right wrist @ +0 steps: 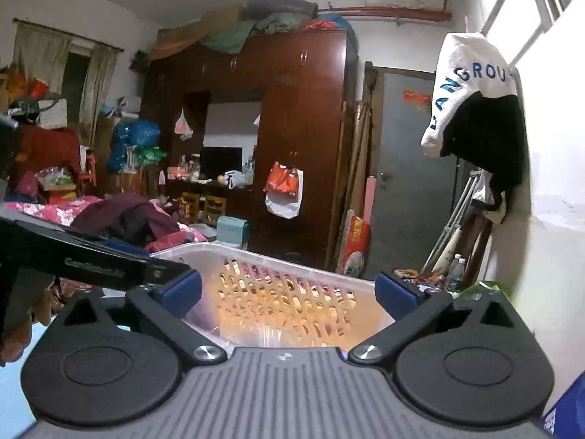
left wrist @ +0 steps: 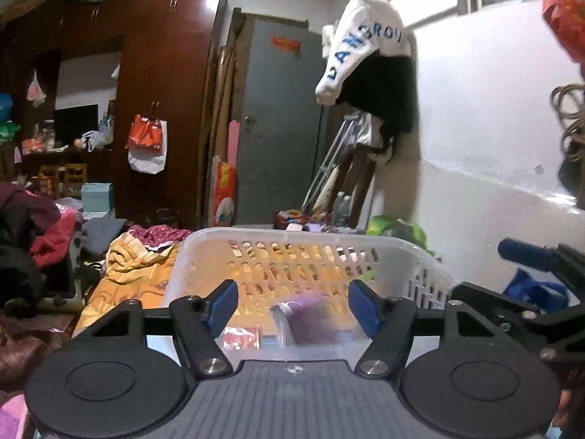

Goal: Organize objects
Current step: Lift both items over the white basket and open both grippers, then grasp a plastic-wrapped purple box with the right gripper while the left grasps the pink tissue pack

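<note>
A white plastic basket (left wrist: 292, 236) with slotted walls stands just in front of both grippers; it also shows in the right wrist view (right wrist: 263, 256). Inside it lie a purple packet (left wrist: 310, 320) and a small red-pink packet (left wrist: 241, 336). My left gripper (left wrist: 292, 309) is open and empty, its blue pads (left wrist: 225, 305) over the basket's near side. My right gripper (right wrist: 289, 291) is open and empty, spanning the basket's near part. The left gripper's arm (right wrist: 91, 259) shows at the left of the right wrist view; the right gripper (left wrist: 530, 281) shows at the right of the left wrist view.
A yellow patterned cloth (left wrist: 128, 274) and heaped clothes (left wrist: 44, 226) lie on the bed left of the basket. A dark wardrobe (right wrist: 299, 139) and grey door (right wrist: 409, 168) stand behind. A white wall (left wrist: 493, 146) with a hanging white garment (left wrist: 362, 44) is at right.
</note>
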Available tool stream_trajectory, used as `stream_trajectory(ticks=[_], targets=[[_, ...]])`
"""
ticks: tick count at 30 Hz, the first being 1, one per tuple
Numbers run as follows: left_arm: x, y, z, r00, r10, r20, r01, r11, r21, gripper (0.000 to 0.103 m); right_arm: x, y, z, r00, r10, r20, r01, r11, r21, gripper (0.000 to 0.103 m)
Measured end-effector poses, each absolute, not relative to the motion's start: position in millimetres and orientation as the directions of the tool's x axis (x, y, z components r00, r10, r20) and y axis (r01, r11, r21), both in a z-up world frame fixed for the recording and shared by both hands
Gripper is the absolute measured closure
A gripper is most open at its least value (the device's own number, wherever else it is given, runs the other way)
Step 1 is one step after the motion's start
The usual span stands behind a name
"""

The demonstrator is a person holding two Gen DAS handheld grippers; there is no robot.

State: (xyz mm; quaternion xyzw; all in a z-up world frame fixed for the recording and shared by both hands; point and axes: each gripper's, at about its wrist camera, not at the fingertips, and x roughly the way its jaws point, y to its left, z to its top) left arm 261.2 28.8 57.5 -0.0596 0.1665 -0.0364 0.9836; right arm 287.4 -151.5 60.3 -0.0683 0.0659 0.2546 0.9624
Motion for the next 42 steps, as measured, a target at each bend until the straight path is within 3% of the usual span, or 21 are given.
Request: stream_trajectory(ticks=[4,7,11,13,19,22,23,24,38,39,42], targets=[[181,34,35,0.962,-0.157,-0.223,0.121,0.979,-0.164,0.02,243,-185,42,0.825,0.529,-0.197,-0.539,0.842,0.005,0.0],[123,24,-6,0.966,-0.188,-0.176,0.158,0.973,-0.171,0.02,197,-210,4,0.826,0.537,-0.171,-0.539,0.841,0.034,0.0],[90,-2,-52,0.958,-0.183,-0.221,0.157,0.979,-0.13,0.023,167,-227,-39,0.809,0.551,-0.205,-0.524,0.834,0.175,0.0],[86,-11,-63,0.95,-0.191,-0.249,0.167,0.98,-0.112,0.031,167,-230,-50,0.78,0.587,-0.217,-0.544,0.808,0.228,0.002],[87,-31,-81,0.942,-0.183,-0.28,0.173,0.983,-0.061,0.031,178,-219,-56,0.78,0.564,-0.271,-0.527,0.826,0.201,0.028],[91,-39,-85,0.947,-0.149,-0.283,0.149,0.989,-0.023,0.031,177,-213,-59,0.785,0.551,-0.282,-0.519,0.835,0.184,0.033],[91,-41,-86,0.949,-0.139,-0.283,0.142,0.99,-0.009,0.031,175,-213,-61,0.787,0.55,-0.28,-0.518,0.835,0.184,0.045],[90,-43,-89,0.95,-0.131,-0.283,0.137,0.991,0.002,0.031,173,-215,-63,0.788,0.552,-0.274,-0.52,0.834,0.186,0.049],[89,-46,-97,0.956,-0.108,-0.273,0.115,0.993,0.01,0.031,166,-212,-68,0.809,0.523,-0.268,-0.501,0.852,0.152,0.047],[88,-46,-97,0.958,-0.107,-0.265,0.113,0.994,0.008,0.044,165,-212,-68,0.81,0.524,-0.262,-0.502,0.852,0.151,0.047],[83,-49,-98,0.967,-0.081,-0.243,0.092,0.995,0.034,0.047,159,-213,-68,0.819,0.518,-0.246,-0.501,0.855,0.133,0.048]])
